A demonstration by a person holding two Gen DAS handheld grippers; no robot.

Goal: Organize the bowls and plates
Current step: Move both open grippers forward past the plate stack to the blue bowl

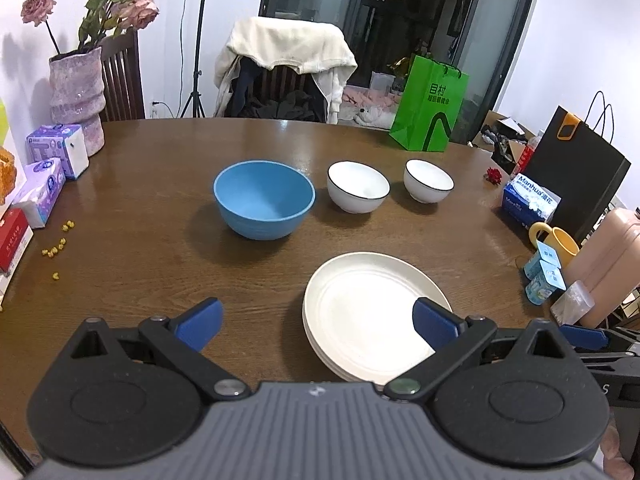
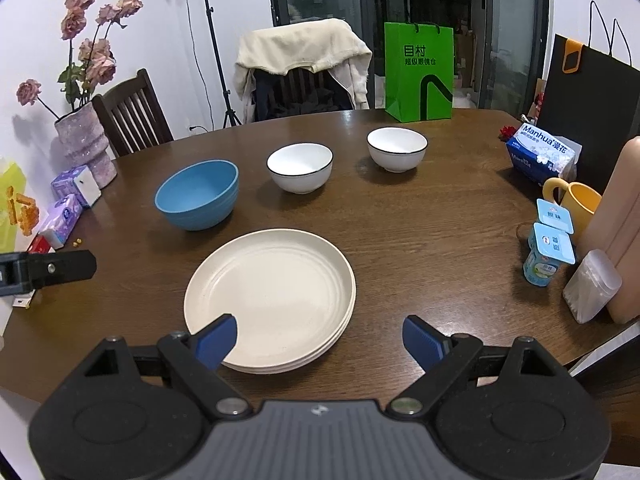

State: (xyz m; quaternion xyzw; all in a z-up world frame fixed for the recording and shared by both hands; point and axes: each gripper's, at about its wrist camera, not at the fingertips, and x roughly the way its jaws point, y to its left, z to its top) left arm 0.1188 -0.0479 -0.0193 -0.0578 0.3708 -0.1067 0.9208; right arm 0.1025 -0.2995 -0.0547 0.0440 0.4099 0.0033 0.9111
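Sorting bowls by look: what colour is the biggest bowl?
Blue bowl, clearest in the right wrist view.

You are facing a round, dark wooden table (image 2: 420, 240) with a glossy top. Behind it, white walls (image 2: 168, 40) meet dark-framed glass doors (image 2: 512, 40). A wooden chair (image 2: 132, 116) stands at the wall to your left, and a second chair (image 2: 304, 88) at the far side is draped with a cream garment (image 2: 300, 48). A black tripod stand (image 2: 216, 52) rises between the two chairs.

occluded: plate stack (image 1: 360, 316) near rim, behind tongs | cropped: pink jug (image 2: 624, 232) right edge
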